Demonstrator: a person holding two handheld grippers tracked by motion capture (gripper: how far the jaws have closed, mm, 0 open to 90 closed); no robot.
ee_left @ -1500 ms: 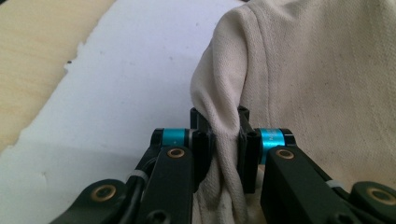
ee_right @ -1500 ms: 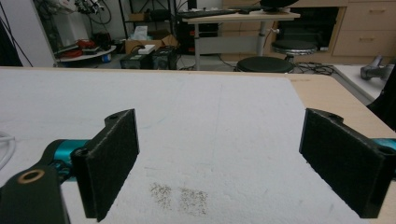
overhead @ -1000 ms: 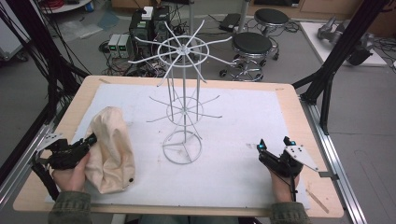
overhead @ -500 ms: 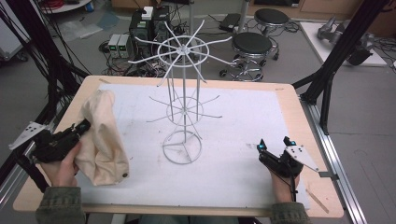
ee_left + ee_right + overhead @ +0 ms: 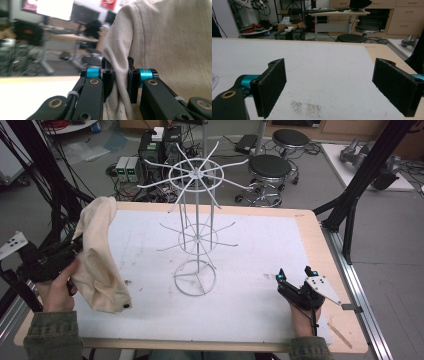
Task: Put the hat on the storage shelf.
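A cream cloth bag (image 5: 100,255) hangs at the table's left side, lifted off the white mat. My left gripper (image 5: 75,246) is shut on a fold of the bag (image 5: 160,47); its black pads (image 5: 108,78) pinch the fabric between them. A white wire rack (image 5: 196,225) with radiating hooks stands upright mid-table, to the right of the bag. My right gripper (image 5: 292,280) rests low near the table's front right, open, with its wide-apart pads (image 5: 273,86) holding nothing over the mat.
The white mat (image 5: 260,250) covers the wooden table (image 5: 322,245). Black frame posts (image 5: 350,195) rise at both table sides. Stools (image 5: 270,167), cables and electronics boxes stand on the floor behind the table.
My left gripper has risen with the cloth bag, lifting it from lying on the mat to hanging higher at the left. The right gripper has stayed put.
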